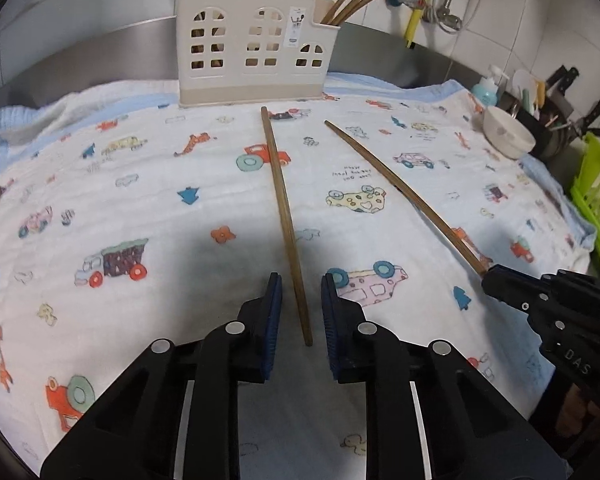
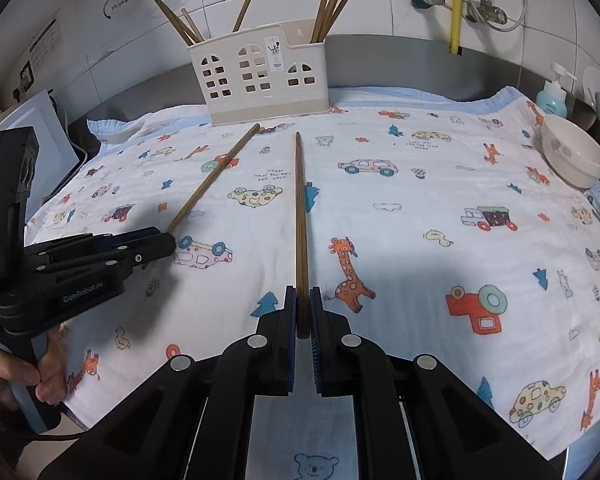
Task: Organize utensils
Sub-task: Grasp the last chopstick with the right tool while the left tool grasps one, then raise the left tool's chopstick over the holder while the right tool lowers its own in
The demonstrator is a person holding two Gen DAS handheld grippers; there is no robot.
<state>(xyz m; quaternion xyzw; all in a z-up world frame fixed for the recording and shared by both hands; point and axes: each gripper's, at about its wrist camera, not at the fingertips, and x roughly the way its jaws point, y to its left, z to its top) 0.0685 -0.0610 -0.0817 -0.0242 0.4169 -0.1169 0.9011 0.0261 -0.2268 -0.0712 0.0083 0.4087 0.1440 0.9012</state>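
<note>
Right tool (image 2: 302, 294) clamped on the near end of the right chopstick (image 2: 300, 216), far tip aimed at the cream holder (image 2: 266, 76) at the back of the table. Left tool (image 1: 301, 280) narrow but not yet pinching, straddling the left chopstick (image 1: 284, 216), which lies flat on the printed cloth (image 1: 140, 184) with a sliver of gap at each pad. Finish that second grasp cleanly: lower until the blue pads bracket the stick rather than ride above it, keep the stick centred between them, then squeeze without dragging folds of cloth in. Grip a little further up from the end if possible, to stop the long stick swinging. Lift both together, tip each upright over the holder, and pick a compartment already holding chopsticks, probably the right-hand one. Watch for the sticks already standing there, fanned outward, and for the two tools crowding each other near the rim. Release only once the tips sit inside.
</note>
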